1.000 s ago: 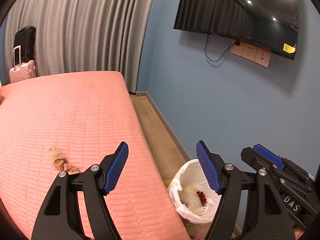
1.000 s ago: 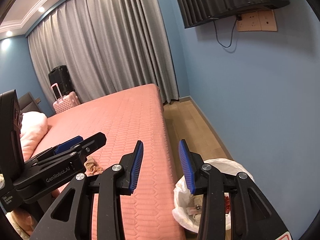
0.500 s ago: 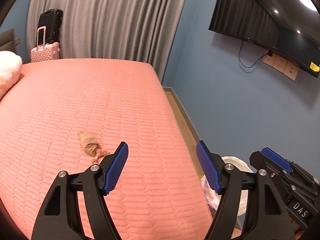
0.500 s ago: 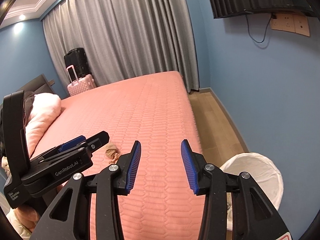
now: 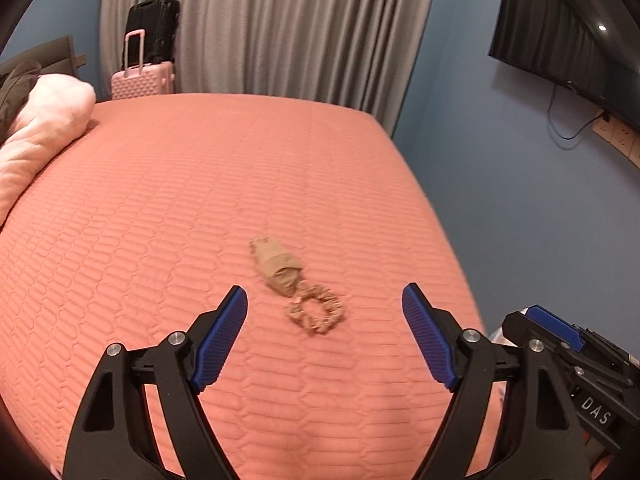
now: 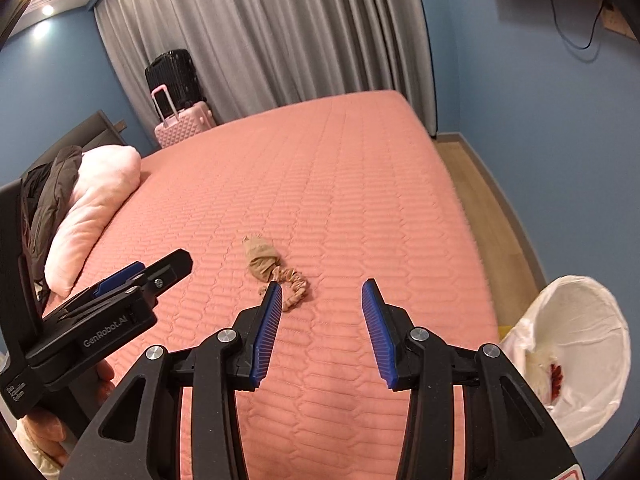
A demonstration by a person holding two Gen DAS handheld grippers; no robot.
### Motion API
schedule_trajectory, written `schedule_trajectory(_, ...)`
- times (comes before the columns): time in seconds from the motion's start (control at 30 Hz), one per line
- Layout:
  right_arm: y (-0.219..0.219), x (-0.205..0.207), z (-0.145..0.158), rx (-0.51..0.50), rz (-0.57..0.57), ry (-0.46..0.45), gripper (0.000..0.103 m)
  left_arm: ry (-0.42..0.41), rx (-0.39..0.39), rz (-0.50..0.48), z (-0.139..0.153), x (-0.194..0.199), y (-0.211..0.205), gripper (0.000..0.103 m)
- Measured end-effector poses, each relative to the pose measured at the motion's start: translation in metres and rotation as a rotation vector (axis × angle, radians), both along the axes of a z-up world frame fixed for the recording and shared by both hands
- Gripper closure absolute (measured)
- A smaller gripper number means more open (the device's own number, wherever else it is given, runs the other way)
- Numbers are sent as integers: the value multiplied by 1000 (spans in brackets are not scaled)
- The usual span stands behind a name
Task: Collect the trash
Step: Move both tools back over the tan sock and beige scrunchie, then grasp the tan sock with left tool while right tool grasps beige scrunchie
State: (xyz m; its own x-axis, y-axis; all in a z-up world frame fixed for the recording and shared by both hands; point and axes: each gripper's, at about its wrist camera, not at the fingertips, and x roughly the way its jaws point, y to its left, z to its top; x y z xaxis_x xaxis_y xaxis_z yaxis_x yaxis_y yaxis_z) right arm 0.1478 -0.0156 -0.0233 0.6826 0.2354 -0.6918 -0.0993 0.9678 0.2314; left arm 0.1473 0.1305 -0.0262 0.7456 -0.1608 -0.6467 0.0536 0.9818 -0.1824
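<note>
Left wrist view: stocking wad (image 5: 280, 268) with scrunchie (image 5: 316, 312) lies mid-bed (image 5: 160, 200), not yet picked up.
Left gripper (image 5: 324, 336): jaws wide, just widened further, nothing between them; poised short of the wad.
Right gripper (image 6: 320, 328): half open, empty.
Bin (image 6: 576, 360): on the floor beside the bed, already holds some trash.
Remaining: grasp, carry, drop.

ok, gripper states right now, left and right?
Left gripper: open, jaws just widened, nothing between them.
Right gripper: open, empty.
</note>
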Motion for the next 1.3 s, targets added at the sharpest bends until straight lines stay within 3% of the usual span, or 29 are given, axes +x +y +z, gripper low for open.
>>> schedule_trajectory(0.43,51,84,-86,-13,63,153,59,134,11,98,-66,61,48,24)
schedule_trajectory(0.8,75,148,-144,-16,66,238,59,218,-41,122,-111,130,46,20)
schedule_trajectory(1.03,79,166,-170,-13,65,277,59,247,-62,123,-137,149,40,20)
schedule_trajectory(1.2,77,166,-180,-2,58,271,67,253,-70,79,-151,151,35,43)
schedule_trajectory(1.27,76,164,-181,7,57,268,74,242,-74,40,-149,150,31,68)
schedule_trajectory(1.3,75,164,-181,15,59,271,82,242,-76,16,-148,148,29,73)
